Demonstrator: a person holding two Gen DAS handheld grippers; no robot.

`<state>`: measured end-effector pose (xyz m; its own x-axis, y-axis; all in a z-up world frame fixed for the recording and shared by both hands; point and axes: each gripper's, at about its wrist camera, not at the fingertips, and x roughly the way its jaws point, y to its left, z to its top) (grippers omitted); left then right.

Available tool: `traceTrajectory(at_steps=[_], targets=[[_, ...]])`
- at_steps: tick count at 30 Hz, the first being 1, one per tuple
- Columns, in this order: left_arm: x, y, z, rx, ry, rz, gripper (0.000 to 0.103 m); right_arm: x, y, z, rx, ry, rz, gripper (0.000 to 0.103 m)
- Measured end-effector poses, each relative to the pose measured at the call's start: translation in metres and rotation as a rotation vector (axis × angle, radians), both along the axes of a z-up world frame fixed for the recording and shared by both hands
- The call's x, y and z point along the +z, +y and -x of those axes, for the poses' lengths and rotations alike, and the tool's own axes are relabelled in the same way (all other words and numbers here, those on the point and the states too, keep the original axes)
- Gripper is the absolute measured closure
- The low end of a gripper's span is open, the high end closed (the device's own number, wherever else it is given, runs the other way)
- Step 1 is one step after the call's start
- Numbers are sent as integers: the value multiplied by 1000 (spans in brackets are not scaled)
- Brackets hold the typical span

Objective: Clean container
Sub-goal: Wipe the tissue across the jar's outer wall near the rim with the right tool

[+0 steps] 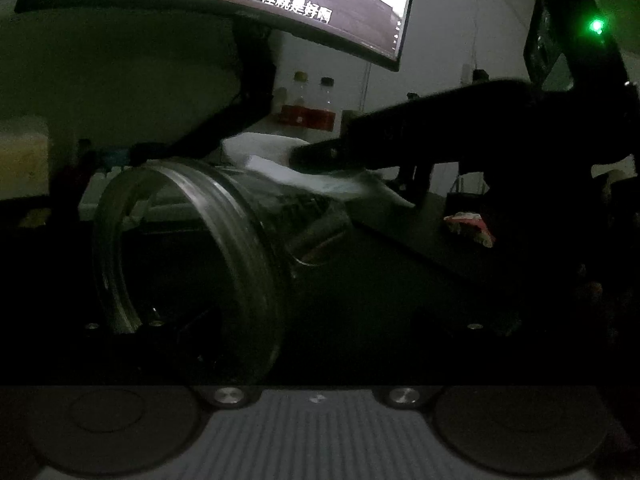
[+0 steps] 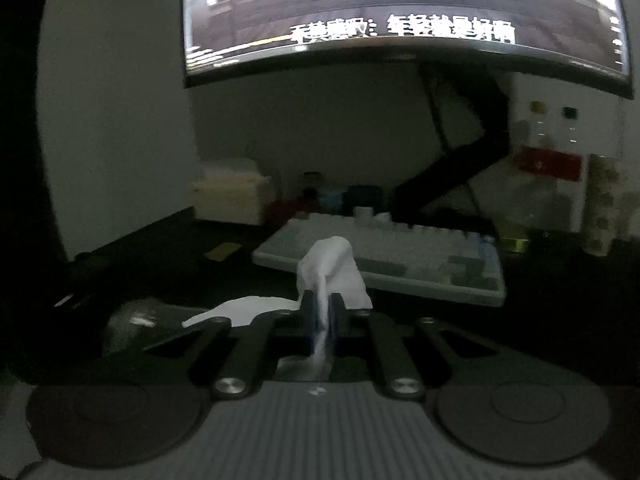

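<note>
A clear container is seen lying on its side close before the left wrist camera, its open threaded mouth turned toward the left of the picture. It appears to be clasped by the left gripper, but the fingers are lost in darkness, so their state cannot be told. A white tissue is pressed onto the container's upper wall by the right gripper, which enters from the right. Only the right wrist view shows that gripper's grasp: its fingers are drawn narrow, pinching the tissue between them. The container itself cannot be made out there. A keyboard is shown beyond, below a monitor. Two blurred bottles are visible only in the left view.
</note>
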<state>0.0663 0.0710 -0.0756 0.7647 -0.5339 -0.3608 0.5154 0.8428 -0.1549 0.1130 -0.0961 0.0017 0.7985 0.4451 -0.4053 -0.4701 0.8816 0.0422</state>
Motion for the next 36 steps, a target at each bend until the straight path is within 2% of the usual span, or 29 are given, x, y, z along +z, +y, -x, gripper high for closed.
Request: traceTrajectory(at_steps=[2, 5, 9, 11, 12, 15, 17, 20, 23, 26, 29, 30, 32, 34, 35, 36], targets=[[0, 1, 0, -3, 2, 9, 0, 1, 6, 8, 66, -1, -25, 92], [0, 3, 1, -6, 6, 20, 0, 0, 6, 15, 102, -20, -20, 92], [1, 3, -3, 6, 23, 25, 0, -3, 1, 3, -105, -38, 69, 92], [1, 3, -4, 18, 26, 21, 0, -6, 2, 3, -145, -40, 57, 95], [1, 4, -5, 19, 26, 21, 0, -5, 6, 8, -126, -48, 44, 95], [2, 7, -8, 14, 34, 37, 0, -1, 20, 30, 92, -71, -1, 94], [2, 9, -10, 16, 38, 43, 0, 1, 23, 37, 187, -59, -15, 94], [3, 11, -10, 29, 37, 40, 0, 1, 16, 25, 129, -42, -18, 94], [3, 14, -10, 43, 36, 42, 0, 1, 9, 2, -72, -13, 6, 92], [4, 16, -11, 44, 34, 46, 0, 1, 14, 3, -69, -23, 2, 94], [3, 15, -8, 22, 21, 49, 1, 1, 18, 14, 71, -38, -17, 94], [2, 13, -6, 6, 10, 52, 3, 0, 13, 15, 57, -32, -27, 95], [2, 11, -2, -18, -8, 68, 13, -1, 1, 15, 7, -32, -41, 97], [2, 10, 0, -54, -21, 97, 38, -2, -16, 19, 0, -44, -64, 97], [2, 10, 1, -72, -28, 111, 45, -1, -24, 20, 7, -43, -80, 97], [1, 9, 1, -84, -30, 122, 60, -1, -32, 21, 11, -42, -98, 97]])
